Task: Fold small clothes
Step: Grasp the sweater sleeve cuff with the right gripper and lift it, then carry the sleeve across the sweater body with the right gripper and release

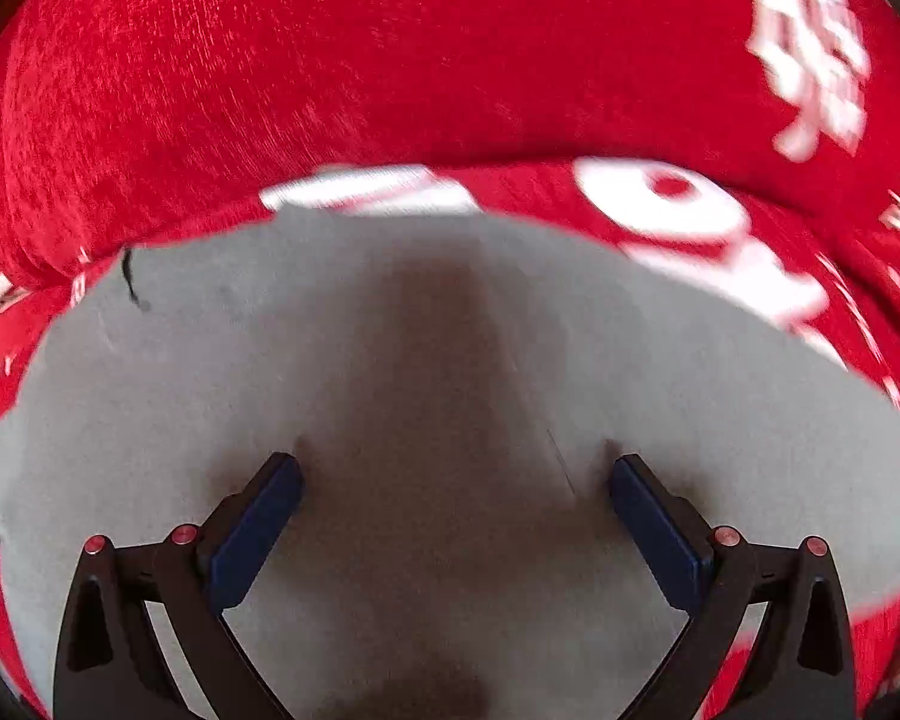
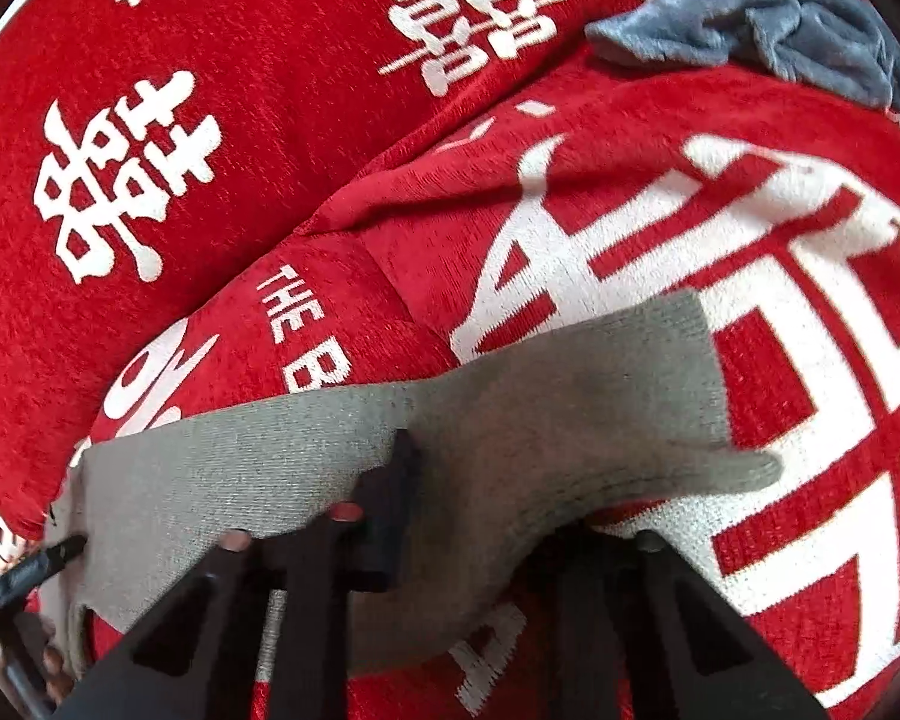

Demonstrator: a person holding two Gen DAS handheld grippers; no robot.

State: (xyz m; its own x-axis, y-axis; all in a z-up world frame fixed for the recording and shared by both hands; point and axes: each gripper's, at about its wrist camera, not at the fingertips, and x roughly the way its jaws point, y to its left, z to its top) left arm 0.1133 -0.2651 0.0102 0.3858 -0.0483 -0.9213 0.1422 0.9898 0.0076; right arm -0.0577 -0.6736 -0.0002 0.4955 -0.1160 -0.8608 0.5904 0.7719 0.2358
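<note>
My right gripper (image 2: 426, 516) pinched the grey cloth (image 2: 510, 408); my left gripper's (image 1: 453, 468) jaws gaped wide above it. I judged the fold needed edges aligned.

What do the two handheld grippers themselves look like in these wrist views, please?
The left gripper has black angular linkage arms with cut-out openings, small red round pivot caps and dark blue flat pads. The right gripper has the same black frame and reddish pivot caps, partly covered by cloth.

Red cover (image 2: 306, 138): white "THE", "THE B…" cut off by grey cloth; large white Chinese characters.
</note>
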